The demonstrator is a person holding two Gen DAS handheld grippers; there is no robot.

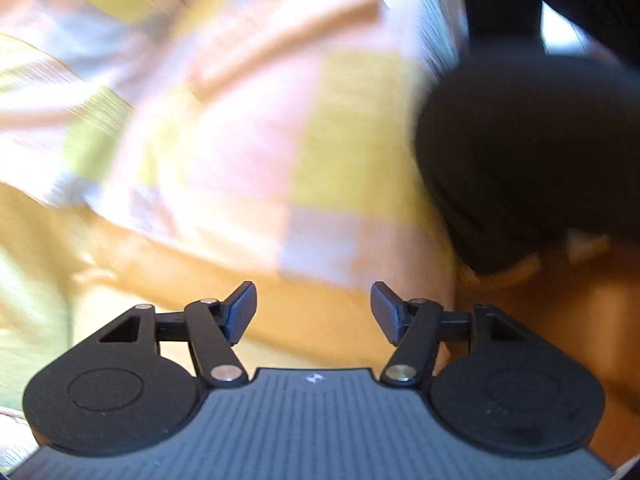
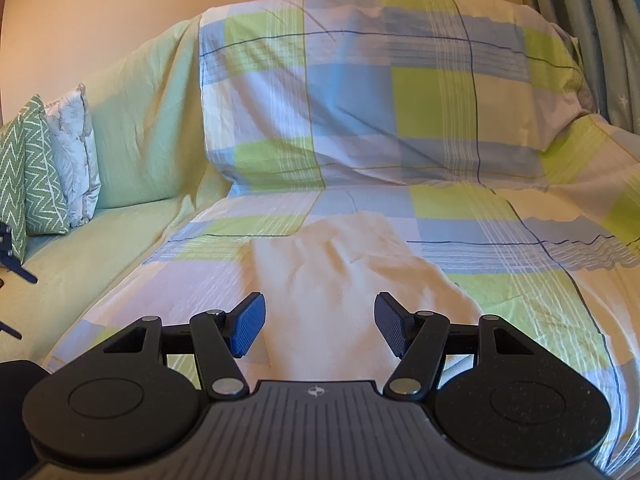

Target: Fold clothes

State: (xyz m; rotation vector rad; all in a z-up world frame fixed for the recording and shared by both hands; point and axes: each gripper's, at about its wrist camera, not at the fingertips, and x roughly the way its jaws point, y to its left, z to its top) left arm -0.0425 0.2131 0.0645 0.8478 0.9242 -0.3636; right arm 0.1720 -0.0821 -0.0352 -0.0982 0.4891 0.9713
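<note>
White garment (image 2: 340, 280) lies flat on the checked sheet (image 2: 440, 120), bare sheet past every edge. I see both my right gripper (image 2: 320, 326) and left gripper (image 1: 313, 312) spread, empty.

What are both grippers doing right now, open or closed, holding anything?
Left gripper: open, holding nothing.
Right gripper: open, holding nothing, over the white cloth.
</note>
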